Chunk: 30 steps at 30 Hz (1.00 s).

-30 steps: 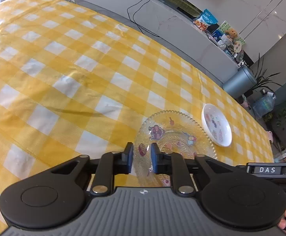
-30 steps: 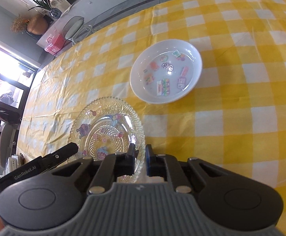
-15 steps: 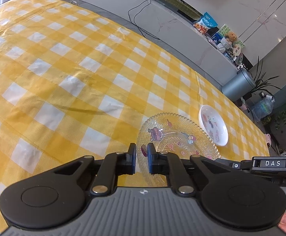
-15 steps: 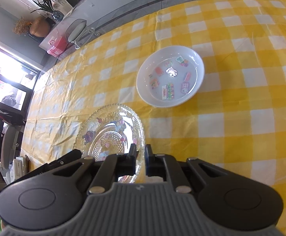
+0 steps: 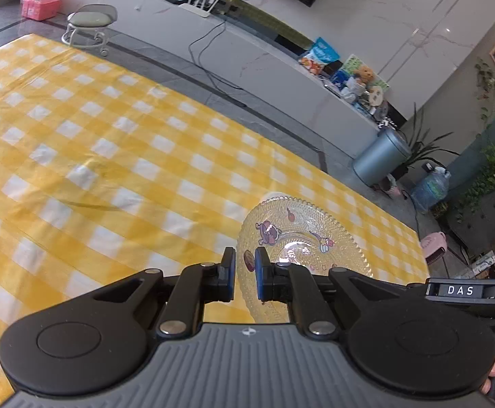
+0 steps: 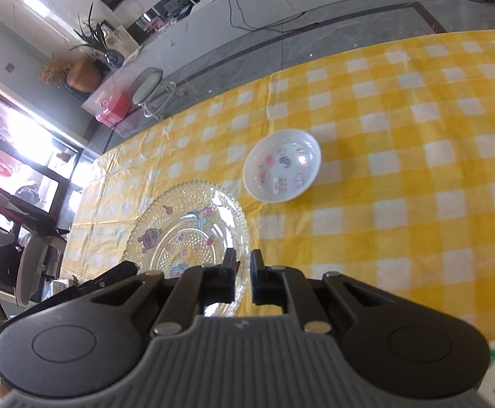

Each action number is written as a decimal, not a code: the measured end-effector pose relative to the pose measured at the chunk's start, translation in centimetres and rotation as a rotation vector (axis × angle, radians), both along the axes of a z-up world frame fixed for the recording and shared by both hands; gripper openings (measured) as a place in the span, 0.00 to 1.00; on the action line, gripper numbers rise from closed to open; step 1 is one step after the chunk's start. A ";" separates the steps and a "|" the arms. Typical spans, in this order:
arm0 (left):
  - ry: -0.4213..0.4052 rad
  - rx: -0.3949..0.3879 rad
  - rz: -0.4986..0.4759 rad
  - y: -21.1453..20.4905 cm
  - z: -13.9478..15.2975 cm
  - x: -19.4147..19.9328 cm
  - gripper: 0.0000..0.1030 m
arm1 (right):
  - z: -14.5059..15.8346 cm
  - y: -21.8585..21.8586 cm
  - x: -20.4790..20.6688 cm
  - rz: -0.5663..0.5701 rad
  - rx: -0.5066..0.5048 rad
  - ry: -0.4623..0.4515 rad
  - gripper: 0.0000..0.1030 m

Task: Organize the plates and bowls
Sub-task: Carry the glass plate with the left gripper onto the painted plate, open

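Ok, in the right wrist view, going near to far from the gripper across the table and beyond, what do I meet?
Right gripper → glass plate → white bowl → far edge of the tablecloth → stool on the floor.

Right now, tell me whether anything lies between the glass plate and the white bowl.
Nothing visible does. In the right wrist view, only checked tablecloth separates the glass plate from the white bowl.
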<state>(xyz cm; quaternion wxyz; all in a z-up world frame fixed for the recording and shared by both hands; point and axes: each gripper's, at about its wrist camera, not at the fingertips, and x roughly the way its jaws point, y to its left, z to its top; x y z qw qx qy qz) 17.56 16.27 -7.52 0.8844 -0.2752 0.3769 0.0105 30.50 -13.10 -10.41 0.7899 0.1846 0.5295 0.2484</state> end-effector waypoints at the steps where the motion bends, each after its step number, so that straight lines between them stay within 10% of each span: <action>1: -0.006 0.005 -0.012 -0.8 0.5 -0.2 0.12 | 0.4 -0.9 -0.6 -0.011 0.006 -0.007 0.06; 17: -0.043 0.006 -0.251 -15.9 2.3 -3.5 0.12 | 3.7 -18.7 -11.3 -0.248 0.039 -0.084 0.06; 30: 0.077 0.054 -0.365 -24.0 -2.3 -3.9 0.12 | -1.6 -28.1 -15.0 -0.348 0.011 0.018 0.06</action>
